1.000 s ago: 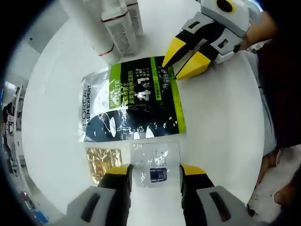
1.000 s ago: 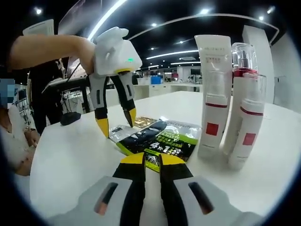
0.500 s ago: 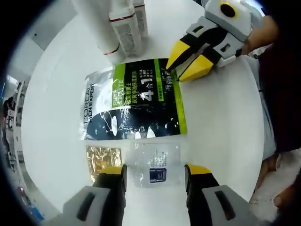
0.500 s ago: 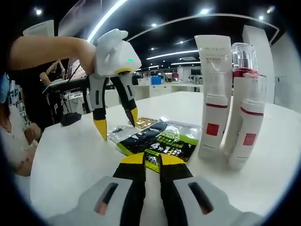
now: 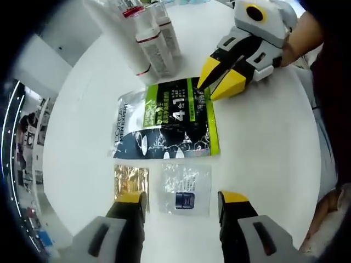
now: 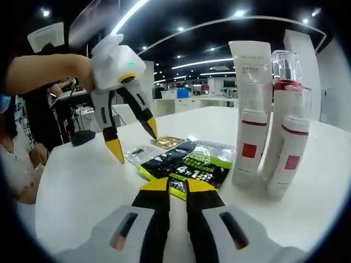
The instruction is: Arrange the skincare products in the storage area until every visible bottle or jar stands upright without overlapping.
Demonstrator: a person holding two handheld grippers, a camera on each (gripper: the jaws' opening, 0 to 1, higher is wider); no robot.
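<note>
Your left hand-held gripper hovers released above the clear sachet; your right hand-held gripper rests clenched at the green pouch.

Tube: white, red square, upright on the table.
Pump bottles: two, clear caps, upright just beside it, perhaps touching.
Sachets: three, flat, not overlapping.

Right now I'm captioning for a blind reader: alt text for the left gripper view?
Open left tongs hover over a clear sachet and a gold sachet on a white table; beyond lie a green-black mask packet, upright bottles and shut right tongs.
</note>
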